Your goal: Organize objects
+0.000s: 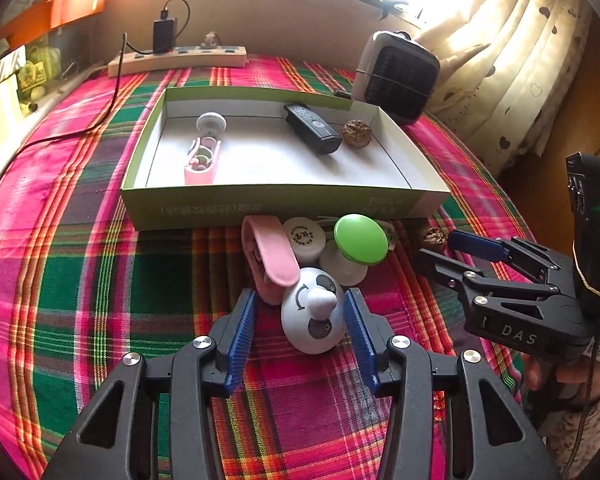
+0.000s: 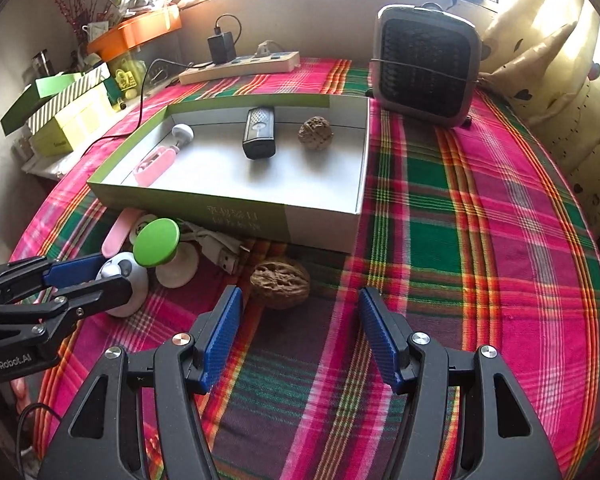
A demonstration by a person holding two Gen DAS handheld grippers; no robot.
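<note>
The left gripper (image 1: 300, 320) brackets the white panda top (image 1: 314, 316), fingers apart, seemingly not pressing. At two o'clock, the right gripper (image 2: 300, 336) gapes before a walnut (image 2: 280, 284).

My left camera looks down along my left gripper (image 1: 300, 320), steeply and close over the plaid cloth (image 1: 80, 280), toward the shallow box (image 1: 260, 204) and the window wall behind. My right camera peers the same way from further right, close over my right gripper (image 2: 300, 320). Both catch the box, the grey heater (image 1: 398, 76) and the power strip (image 1: 180, 60). Each view catches the other gripper at its edge.
</note>
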